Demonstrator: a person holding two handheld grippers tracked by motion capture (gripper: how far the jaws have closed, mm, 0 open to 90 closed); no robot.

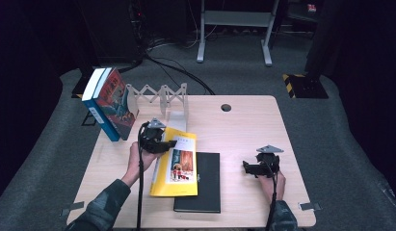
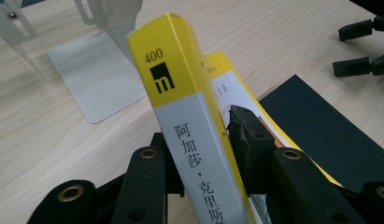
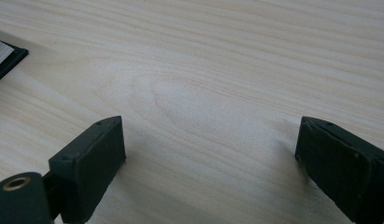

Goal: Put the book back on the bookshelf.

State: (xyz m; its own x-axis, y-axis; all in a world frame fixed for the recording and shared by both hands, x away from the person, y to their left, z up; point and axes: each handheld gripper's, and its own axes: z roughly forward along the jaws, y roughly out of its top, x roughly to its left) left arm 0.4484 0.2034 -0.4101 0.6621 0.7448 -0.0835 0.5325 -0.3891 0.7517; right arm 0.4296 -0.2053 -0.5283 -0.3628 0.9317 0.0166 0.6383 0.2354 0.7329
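Gripping the yellow book [image 1: 176, 163] by its spine, our left tongs [image 2: 203, 154] are clamped on it, one jaw each side, lifting that edge off the tabletop [image 1: 244, 130]. The book sits left of centre, its right part overlapping the black notebook [image 1: 205, 183]. Our right tongs [image 3: 208, 158] hang open over bare wood on the right, holding nothing.

Handling, as we judge it: a paperback, moderately light, stiff along the spine but floppy in the covers and pages, with a glossy cover that may slip. The spine is the best hold; a grip near its middle should stop the book swinging or fanning open.

Views: the high view shows the layout, with standing books [image 1: 109, 103] leaning far left beside the metal bookend rack [image 1: 162, 98], likely where this book goes. The left gripper view gives the spine close up, its printed lettering and the jaw contact, plus a bookend plate [image 2: 96, 79] just behind. The right gripper view shows wood grain and a notebook corner [image 3: 5, 58].
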